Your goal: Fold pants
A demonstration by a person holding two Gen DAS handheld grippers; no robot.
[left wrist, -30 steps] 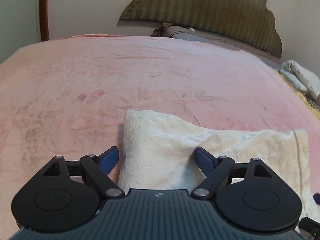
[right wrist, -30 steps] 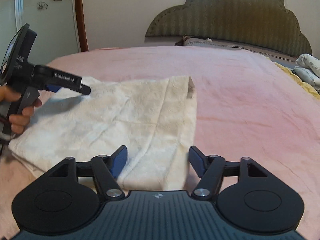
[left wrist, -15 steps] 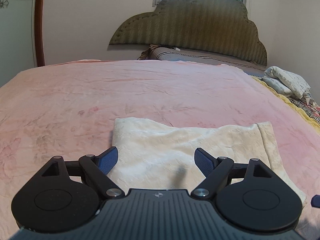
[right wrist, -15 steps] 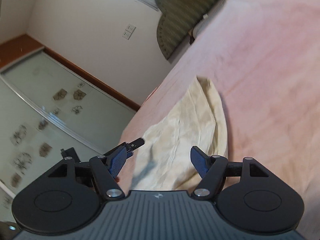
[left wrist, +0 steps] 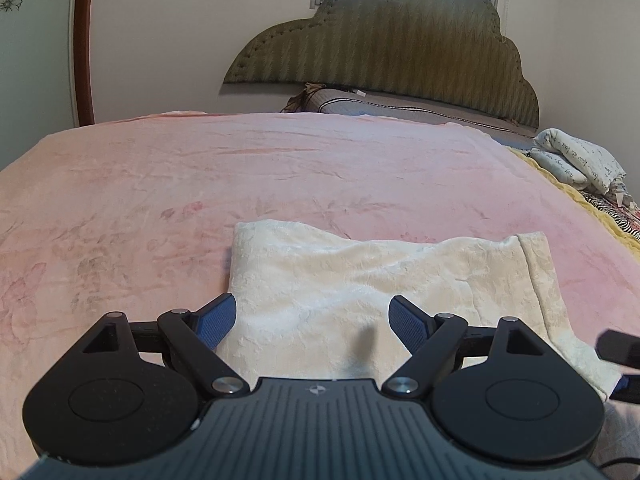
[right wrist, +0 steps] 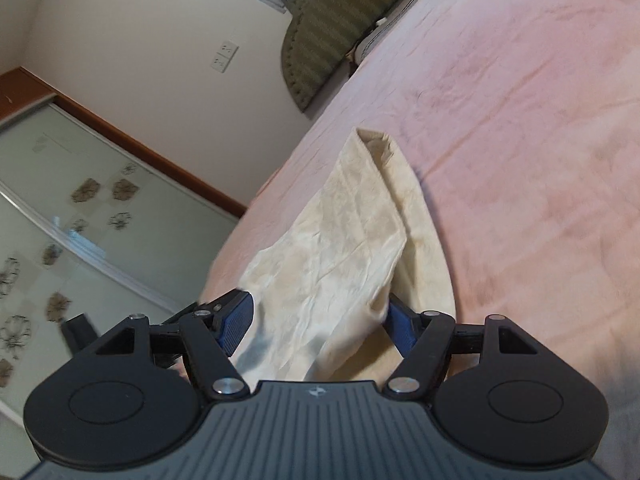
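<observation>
Cream pants [left wrist: 360, 280] lie folded in a flat rectangle on the pink bedspread [left wrist: 200, 184]. My left gripper [left wrist: 312, 304] hovers open over their near edge with nothing between its blue pads [left wrist: 216, 316]. A dark tip of the right gripper [left wrist: 618, 350] shows at the right edge, by the pants' near right corner. In the right wrist view the picture is rolled steeply. There the pants [right wrist: 352, 240] run away from me, and a raised fold of cloth lies between the open fingers of my right gripper [right wrist: 318, 304]. Its pads [right wrist: 236, 316] do not pinch the cloth.
A green padded headboard [left wrist: 400, 48] and a grey pillow [left wrist: 380, 104] stand at the far end of the bed. Folded printed bedding [left wrist: 580, 160] lies on the right side. A sliding door with flower decals [right wrist: 80, 220] stands left of the bed.
The right gripper has rolled far onto its side and moved in on the pants' edge, so cloth now sits between its fingers. The left gripper drew back and tilted up slightly.
</observation>
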